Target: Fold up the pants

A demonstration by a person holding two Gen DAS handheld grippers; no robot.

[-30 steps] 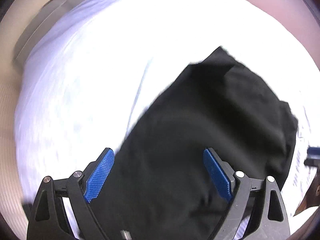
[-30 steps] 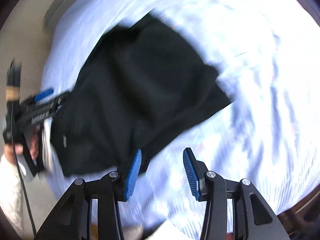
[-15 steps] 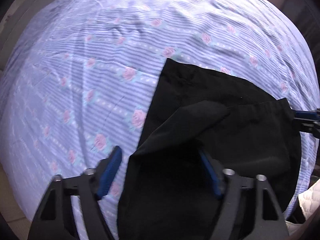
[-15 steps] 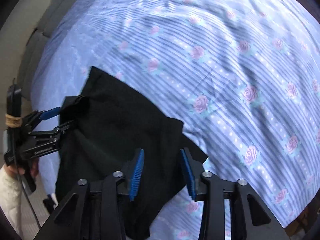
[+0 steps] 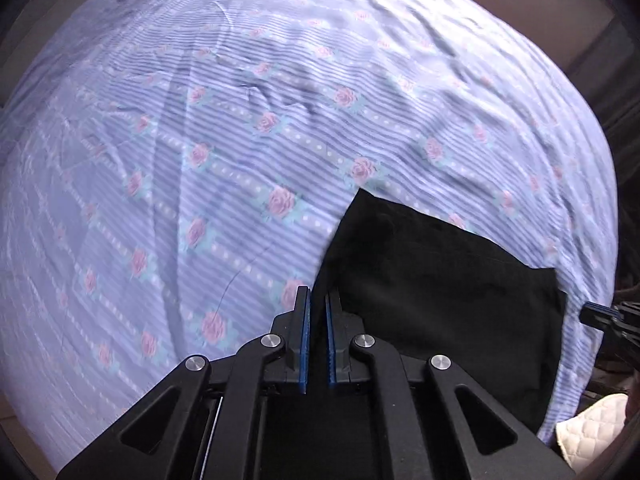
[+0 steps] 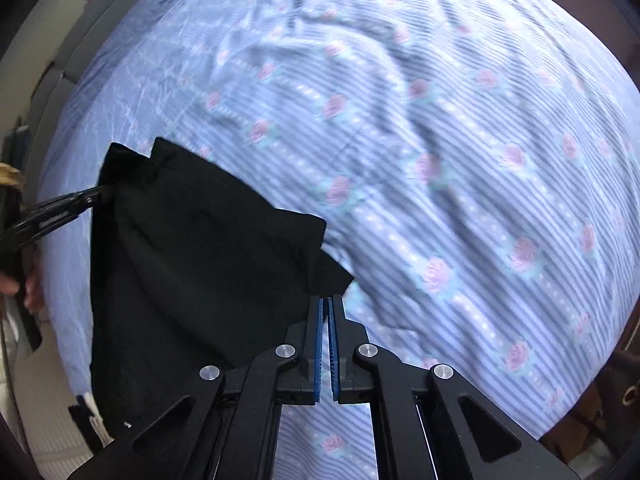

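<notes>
Two grippers hold the black pants point(image 5: 432, 288) on a bed. The left gripper point(image 5: 316, 308) has its blue pads nearly together, pinching the pants' left edge. The right gripper point(image 6: 325, 304) is likewise closed down to a thin slit, clamped on a corner of the dark cloth. Seen from the right wrist camera, the left gripper's black fingers meet the pants at their far left corner, with the person's hand point(image 6: 24, 284) behind them. Seen from the left wrist camera, the right gripper's tip shows at the right rim, just beside the pants' right edge.

The pants lie folded into a compact dark shape near the bed's close edge, between the two grippers. The bedsheet point(image 5: 240, 140) is pale blue with fine stripes, dotted bands and pink roses, and it is creased toward the far side. A white quilted cloth point(image 5: 588, 424) shows below the bed's near right corner. Beyond the bed's far left corner, a pale wall point(image 6: 44, 28) is visible, and brown flooring past the far edge.
</notes>
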